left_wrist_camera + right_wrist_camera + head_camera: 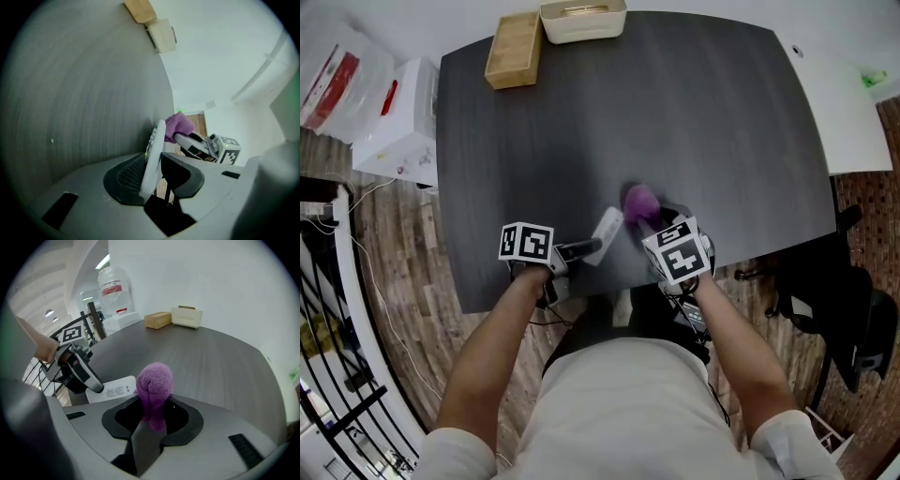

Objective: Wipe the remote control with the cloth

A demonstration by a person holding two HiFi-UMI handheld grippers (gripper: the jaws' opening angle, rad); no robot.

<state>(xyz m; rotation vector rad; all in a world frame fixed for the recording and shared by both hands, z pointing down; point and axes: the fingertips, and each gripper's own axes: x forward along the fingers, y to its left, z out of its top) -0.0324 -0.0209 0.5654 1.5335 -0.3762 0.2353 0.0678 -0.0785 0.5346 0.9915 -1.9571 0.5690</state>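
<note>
A dark grey, wood-grained table [694, 112] with a rounded far edge carries two things at its far left corner: a tan rectangular wooden box [514, 49] and, just beside it on the right, a cream rectangular open-topped container [583, 21]

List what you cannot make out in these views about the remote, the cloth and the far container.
Buttons of the remote control: nearly edge-on in the left gripper view, too small in the head view, facing away in the right gripper view.
Print on its label: too small, right gripper view.
Whether the cloth touches it: blurred, head view.
Contents of the cream container: cut off by the head view's top edge.
</note>
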